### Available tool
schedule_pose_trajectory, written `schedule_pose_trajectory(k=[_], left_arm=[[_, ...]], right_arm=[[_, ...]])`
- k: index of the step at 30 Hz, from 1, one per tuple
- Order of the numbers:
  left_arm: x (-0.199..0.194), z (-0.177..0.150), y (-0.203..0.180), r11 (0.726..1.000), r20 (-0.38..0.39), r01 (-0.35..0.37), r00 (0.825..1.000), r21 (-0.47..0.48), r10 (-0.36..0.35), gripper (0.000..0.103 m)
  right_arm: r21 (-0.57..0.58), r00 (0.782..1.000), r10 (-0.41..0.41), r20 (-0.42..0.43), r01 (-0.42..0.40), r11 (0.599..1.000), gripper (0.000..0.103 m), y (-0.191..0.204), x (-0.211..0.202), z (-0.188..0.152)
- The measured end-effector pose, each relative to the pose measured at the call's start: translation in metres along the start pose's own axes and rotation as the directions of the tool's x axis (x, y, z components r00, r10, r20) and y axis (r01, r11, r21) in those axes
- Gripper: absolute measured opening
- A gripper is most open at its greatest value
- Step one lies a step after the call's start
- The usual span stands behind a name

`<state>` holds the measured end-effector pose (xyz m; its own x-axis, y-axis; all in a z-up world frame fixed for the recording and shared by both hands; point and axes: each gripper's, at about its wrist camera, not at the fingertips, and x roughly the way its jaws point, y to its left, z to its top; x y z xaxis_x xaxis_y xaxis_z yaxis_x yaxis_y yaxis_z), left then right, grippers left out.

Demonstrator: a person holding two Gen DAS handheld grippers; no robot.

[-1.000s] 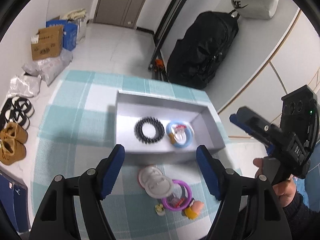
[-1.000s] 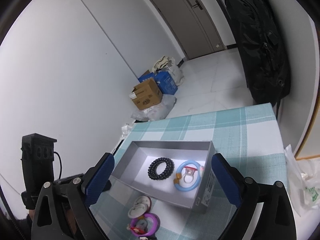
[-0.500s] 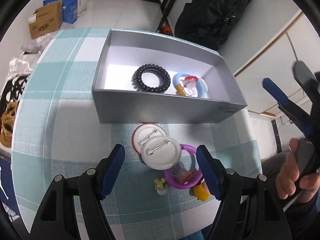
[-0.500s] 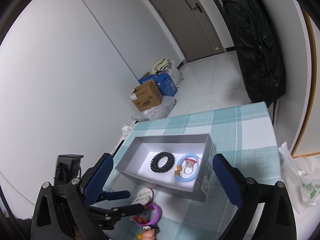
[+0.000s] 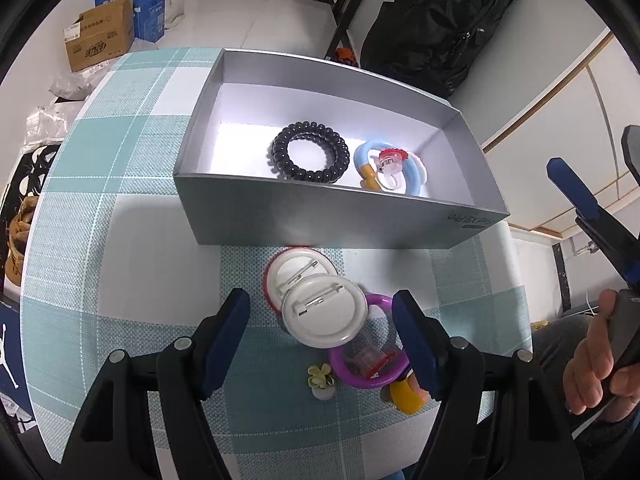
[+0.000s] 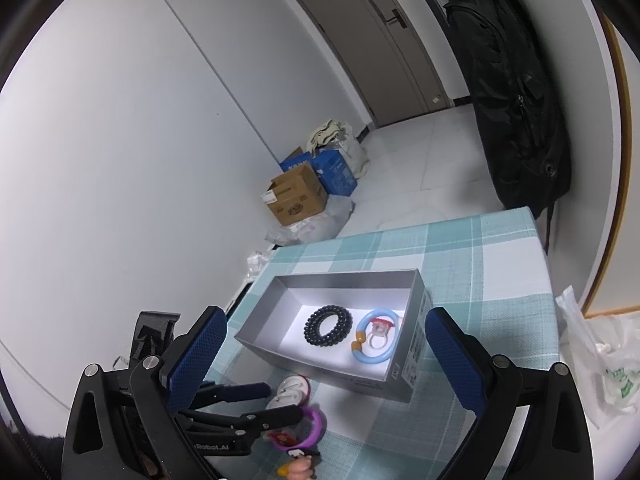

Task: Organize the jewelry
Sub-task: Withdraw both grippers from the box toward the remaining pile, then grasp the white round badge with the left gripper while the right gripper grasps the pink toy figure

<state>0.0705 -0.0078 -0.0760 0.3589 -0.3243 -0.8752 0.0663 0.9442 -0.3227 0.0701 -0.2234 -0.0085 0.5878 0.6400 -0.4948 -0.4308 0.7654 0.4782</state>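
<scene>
Left hand-held gripper [image 5: 322, 334] hangs spread, having just narrowed slightly, astride the upper white badge [image 5: 324, 310], likely next for the grey box [image 5: 336, 216]. Badge untouched on the tabletop [image 5: 120, 240]. Right hand-held gripper [image 6: 320, 354] spread, empty, waiting. Only the left view shows the small flower piece [image 5: 321, 376].

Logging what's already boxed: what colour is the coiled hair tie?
Black coiled hair tie; clearest in the left wrist view.
</scene>
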Motion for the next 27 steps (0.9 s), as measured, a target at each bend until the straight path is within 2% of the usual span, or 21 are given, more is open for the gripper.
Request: schedule_pose_trajectory(k=[2,6,8,17,27], left_arm=[[0.001,0.002,-0.002,1.000,-0.001,-0.003,1.000,0.006,0.003,0.047],[0.002,0.002,-0.006,0.999,-0.002,-0.022,1.000,0.031,0.022,0.043],[0.002,0.001,-0.007,0.998,-0.002,-0.039,0.999,0.042,0.039,0.037],[-0.001,0.000,-0.007,0.998,-0.003,-0.026,1.000,0.049,0.026,0.038],[-0.025,0.001,0.006,0.999,0.054,0.049,0.997,0.007,-0.050,0.038]], right_arm=[[0.000,1.000,-0.001,0.000,0.001,1.000,0.100,0.000,0.000,0.000],[-0.003,1.000,-0.003,-0.003,0.003,1.000,0.101,0.001,0.000,-0.001],[-0.004,1.000,-0.005,-0.006,0.005,1.000,0.101,0.001,0.000,-0.001],[-0.017,0.999,-0.042,-0.029,0.042,0.999,0.101,0.003,0.000,-0.007],[-0.009,0.992,-0.078,-0.097,0.078,0.997,0.100,0.003,0.002,-0.026]])
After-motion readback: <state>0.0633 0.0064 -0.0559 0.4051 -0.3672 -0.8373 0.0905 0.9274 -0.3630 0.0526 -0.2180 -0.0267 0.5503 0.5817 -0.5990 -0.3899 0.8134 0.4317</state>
